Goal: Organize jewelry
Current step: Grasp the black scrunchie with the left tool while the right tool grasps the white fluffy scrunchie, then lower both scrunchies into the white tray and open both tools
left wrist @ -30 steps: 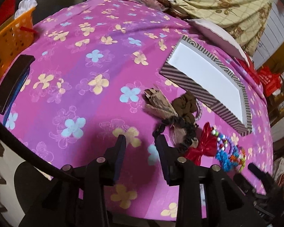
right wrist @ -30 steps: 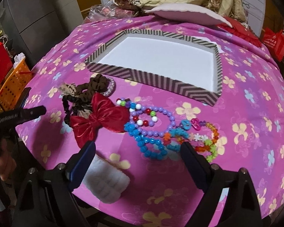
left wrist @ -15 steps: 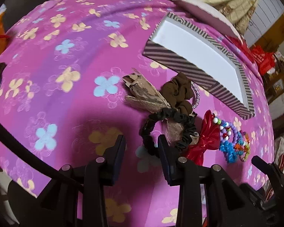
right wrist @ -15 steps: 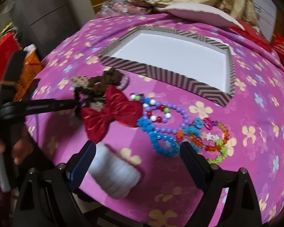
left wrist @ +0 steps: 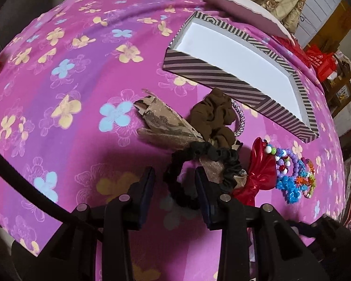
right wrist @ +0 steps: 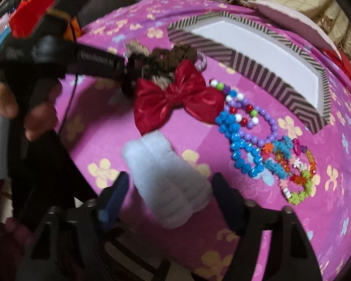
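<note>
Pink flowered cloth [left wrist: 86,75] carries our lot. Black scrunchie [left wrist: 199,164]: near the front edge, its loop between the left gripper [left wrist: 175,182] jaws, which have just been closing but stand apart, not yet pressing. White band [right wrist: 168,178]: at the front edge, between the right gripper [right wrist: 170,187] jaws, also just closing, still apart. Red bow [right wrist: 175,96] and beads [right wrist: 252,138] alongside, we judge awaiting the striped box [left wrist: 213,75] toward the far right corner.

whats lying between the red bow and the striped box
In the right wrist view, only bare pink flowered cloth lies between the red bow and the striped box; the brown scrunchie sits off to the left.
</note>
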{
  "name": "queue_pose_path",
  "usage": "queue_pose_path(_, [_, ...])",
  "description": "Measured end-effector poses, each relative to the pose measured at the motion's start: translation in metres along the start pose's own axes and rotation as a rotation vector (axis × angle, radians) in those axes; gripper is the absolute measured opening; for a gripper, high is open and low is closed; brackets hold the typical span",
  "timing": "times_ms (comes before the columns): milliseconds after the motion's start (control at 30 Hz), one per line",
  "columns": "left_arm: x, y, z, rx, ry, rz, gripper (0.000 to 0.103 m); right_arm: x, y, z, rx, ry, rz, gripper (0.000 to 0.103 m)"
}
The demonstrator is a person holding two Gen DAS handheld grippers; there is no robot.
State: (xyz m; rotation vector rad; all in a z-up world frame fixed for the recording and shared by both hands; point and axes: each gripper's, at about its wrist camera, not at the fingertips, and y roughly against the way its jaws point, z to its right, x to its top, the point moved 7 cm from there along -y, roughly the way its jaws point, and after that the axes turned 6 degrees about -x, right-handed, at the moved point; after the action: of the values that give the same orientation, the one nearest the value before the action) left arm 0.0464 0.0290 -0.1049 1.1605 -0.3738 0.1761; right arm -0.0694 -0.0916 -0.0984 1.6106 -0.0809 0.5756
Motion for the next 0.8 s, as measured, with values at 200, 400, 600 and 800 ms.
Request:
queue_pose_path(200, [0.001, -0.001, 0.001, -0.016, 0.001, 0.007, 0.021, -0.001, 0.005, 0.001, 0.040, -0.035, 0.045, 0.053])
queue_pose_path(400, [0.003, 0.017, 0.011, -0.032, -0.028, 0.059, 0.017, 0.004, 0.017, 0.015, 0.077, -0.093, 0.076, 0.043])
queue_pose_path(600, [0.012, 0.043, 0.018, -0.066, -0.038, 0.104, 0.016, 0.024, 0.034, 0.028, 0.082, -0.137, 0.127, 0.043])
queue_pose_path(800, [0.030, 0.068, 0.026, -0.068, -0.063, 0.155, 0.016, 0.050, 0.046, 0.042, 0.054, -0.169, 0.172, 0.043])
